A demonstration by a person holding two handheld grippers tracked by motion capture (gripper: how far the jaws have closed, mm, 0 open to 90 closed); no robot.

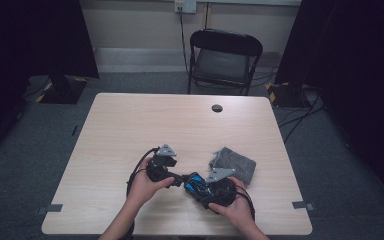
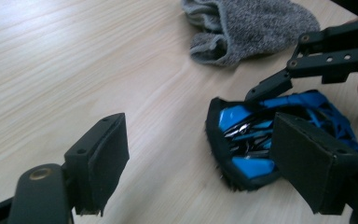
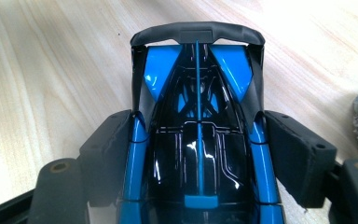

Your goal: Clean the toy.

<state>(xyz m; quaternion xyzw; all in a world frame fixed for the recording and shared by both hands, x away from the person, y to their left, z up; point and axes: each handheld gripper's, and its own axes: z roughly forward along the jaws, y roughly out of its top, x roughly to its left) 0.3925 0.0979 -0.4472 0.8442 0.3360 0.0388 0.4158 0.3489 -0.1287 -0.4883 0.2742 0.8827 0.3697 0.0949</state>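
A: Where is the car?

B: The blue and black toy car (image 3: 198,140) sits between the pads of the right gripper (image 1: 196,184), near the front edge of the surface (image 1: 130,120). In the right gripper view both pads press against its blue sides, so the gripper is clamped on the car across its body, with the black rear wing pointing away from the hand.

A: And the left gripper?

B: The left gripper (image 1: 177,179) stands with its jaws spread wide and nothing between them. In its own view one pad sits over bare wood and the other just in front of the car's end (image 2: 261,135), and I cannot tell whether that pad touches it. The car's open end faces this gripper, with shiny metal parts inside.

A: Anything else on the surface?

B: A crumpled grey cloth (image 1: 233,164) lies just beyond the right gripper, apart from the car. In the high view the two grippers meet nose to nose, with the car between them, each held in one of the person's hands.
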